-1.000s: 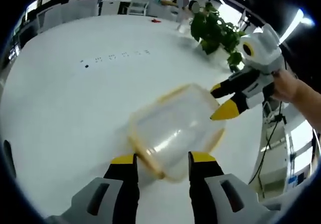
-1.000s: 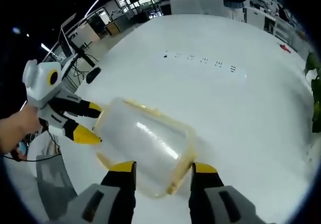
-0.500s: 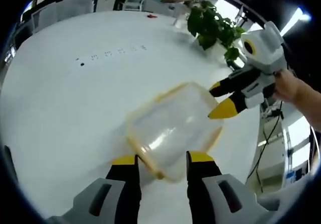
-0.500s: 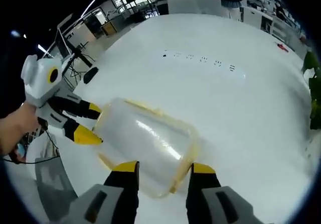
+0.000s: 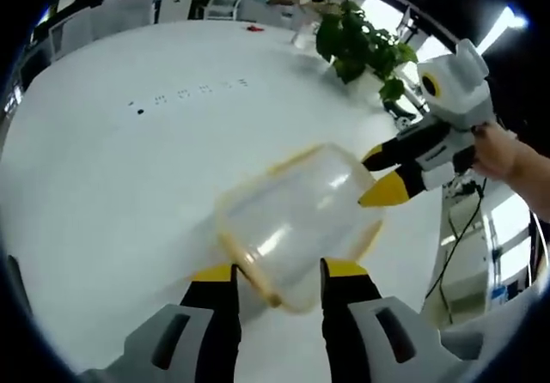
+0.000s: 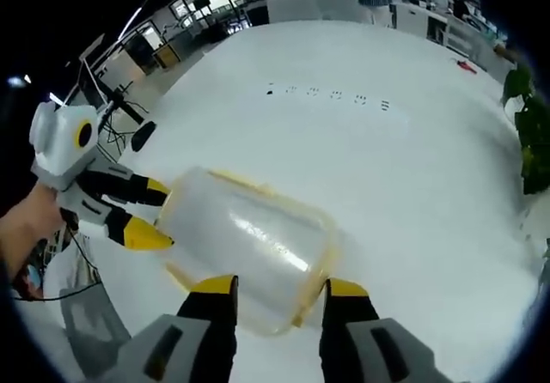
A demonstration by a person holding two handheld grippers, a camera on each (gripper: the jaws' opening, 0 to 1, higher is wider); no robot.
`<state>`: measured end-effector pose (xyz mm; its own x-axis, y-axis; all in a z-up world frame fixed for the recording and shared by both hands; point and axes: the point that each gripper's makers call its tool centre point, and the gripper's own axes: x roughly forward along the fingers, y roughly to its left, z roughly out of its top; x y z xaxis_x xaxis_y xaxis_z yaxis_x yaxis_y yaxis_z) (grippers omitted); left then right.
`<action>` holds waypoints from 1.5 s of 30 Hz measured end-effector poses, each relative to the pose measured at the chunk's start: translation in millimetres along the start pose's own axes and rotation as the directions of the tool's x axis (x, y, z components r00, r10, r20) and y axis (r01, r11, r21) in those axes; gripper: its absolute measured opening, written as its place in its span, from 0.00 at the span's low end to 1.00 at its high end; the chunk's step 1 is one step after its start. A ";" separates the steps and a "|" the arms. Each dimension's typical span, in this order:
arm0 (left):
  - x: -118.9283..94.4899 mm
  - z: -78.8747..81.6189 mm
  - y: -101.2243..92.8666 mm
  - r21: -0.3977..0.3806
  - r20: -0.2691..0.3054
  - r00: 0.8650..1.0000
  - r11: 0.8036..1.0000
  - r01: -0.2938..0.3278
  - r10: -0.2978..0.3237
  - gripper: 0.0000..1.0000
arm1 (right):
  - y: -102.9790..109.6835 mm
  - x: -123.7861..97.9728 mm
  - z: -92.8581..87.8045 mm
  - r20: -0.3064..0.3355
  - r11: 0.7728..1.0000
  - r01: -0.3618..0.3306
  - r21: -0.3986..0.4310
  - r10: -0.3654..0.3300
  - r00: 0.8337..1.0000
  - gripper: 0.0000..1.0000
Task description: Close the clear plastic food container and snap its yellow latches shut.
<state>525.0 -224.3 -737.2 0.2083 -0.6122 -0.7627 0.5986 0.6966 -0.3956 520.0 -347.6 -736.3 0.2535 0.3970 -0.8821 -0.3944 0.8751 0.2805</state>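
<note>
A: Where the clear plastic food container with the yellow rim (image 5: pixel 296 220)?
B: On the white round table (image 5: pixel 112 168), between both tools.
A: Left gripper (image 5: pixel 277 273)?
B: Jaws apart, one at each side of the container's near end.
A: Right gripper (image 6: pixel 271 285)?
B: Same, jaws apart around the opposite end. Green potted plant (image 5: pixel 357 44) far behind.

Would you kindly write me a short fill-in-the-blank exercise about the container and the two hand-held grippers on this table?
1. The clear container has a rim coloured ____.
2. The container rests on a ____ table.
3. Beyond the container, near the table's edge, stands a green ____.
4. In the left gripper view, the right hand-held gripper is at one end of the container, its jaws ____.

Missing words: yellow; white; plant; open
</note>
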 end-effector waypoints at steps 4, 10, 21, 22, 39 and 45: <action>-0.8 -0.2 -1.9 0.008 -0.001 1.000 1.000 0.000 0.000 0.34 | 3.8 -1.1 -2.0 0.003 1.000 0.024 0.000 -0.024 1.000 0.36; -3.5 -1.0 -2.7 0.050 0.004 1.000 0.999 -0.014 0.013 0.35 | 3.3 -1.5 -3.9 0.038 0.999 0.013 0.044 -0.015 0.999 0.37; -13.4 9.8 -4.6 0.178 0.031 0.999 0.983 -0.039 0.034 0.42 | 6.8 -17.6 -6.5 0.035 0.992 0.060 -0.115 -0.056 0.998 0.34; -14.6 8.1 -4.7 0.178 0.022 0.999 0.983 -0.039 0.035 0.42 | 6.1 -18.3 -7.0 0.033 0.991 0.056 -0.124 -0.053 0.998 0.35; -39.2 24.4 -4.9 0.285 0.039 0.999 0.958 -0.033 0.022 0.40 | 5.9 -26.8 -9.8 -0.006 0.926 0.035 -0.376 -0.040 0.999 0.32; -40.5 23.2 -2.3 0.321 0.023 0.999 0.946 -0.041 0.036 0.40 | 5.4 -25.0 -5.8 -0.039 0.874 0.047 -0.484 -0.075 0.996 0.30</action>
<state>533.1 -209.8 -693.5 0.2476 -0.5956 -0.7641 0.8061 0.5642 -0.1786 506.4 -354.4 -714.9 0.2475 0.3193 -0.9148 -0.7605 0.6490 0.0208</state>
